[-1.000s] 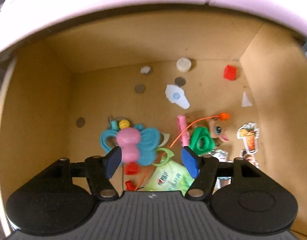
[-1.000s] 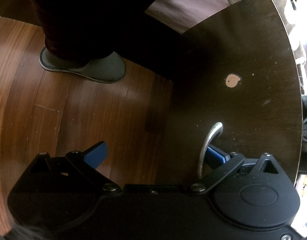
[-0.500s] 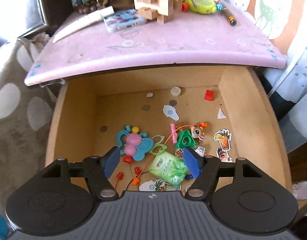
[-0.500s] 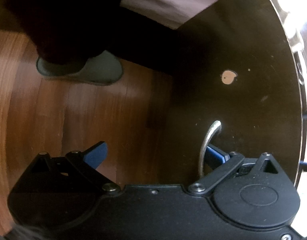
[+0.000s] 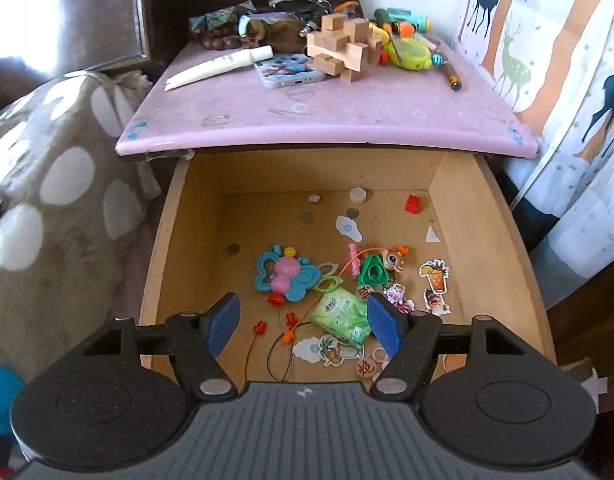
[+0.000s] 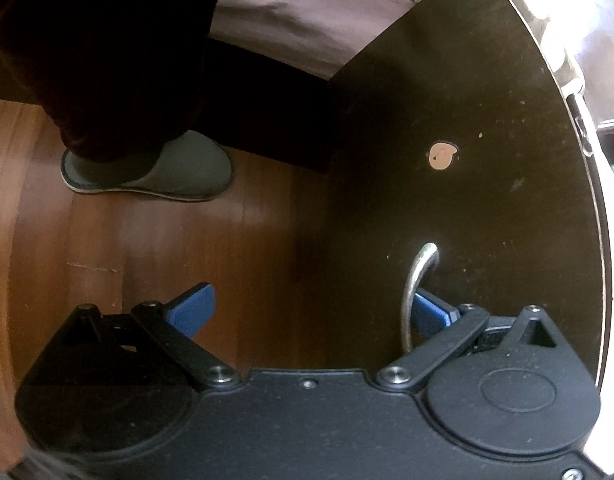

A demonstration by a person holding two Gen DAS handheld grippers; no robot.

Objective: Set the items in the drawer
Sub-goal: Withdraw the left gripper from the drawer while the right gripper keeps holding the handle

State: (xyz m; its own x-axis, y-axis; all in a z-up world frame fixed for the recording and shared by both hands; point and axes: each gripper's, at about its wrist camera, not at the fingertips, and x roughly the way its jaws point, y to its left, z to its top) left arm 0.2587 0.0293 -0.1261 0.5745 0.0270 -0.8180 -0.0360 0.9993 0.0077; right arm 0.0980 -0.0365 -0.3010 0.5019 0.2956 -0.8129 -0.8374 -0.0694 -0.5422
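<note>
Pink nightstand top (image 5: 327,120) up ahead, wooden puzzle (image 5: 343,46) far behind the open drawer (image 5: 503,256). Left gripper (image 5: 303,322) wide open, empty, nearer. Right gripper (image 6: 307,310) open, one finger behind the drawer handle (image 6: 417,280).

A spotted grey blanket (image 5: 63,184) lies left of the furniture, and a deer-print curtain (image 5: 547,60) hangs at the right. In the right wrist view, 1 grey slipper (image 6: 155,174) rests on the wooden floor (image 6: 147,248) beneath a dark trouser leg (image 6: 107,52).
</note>
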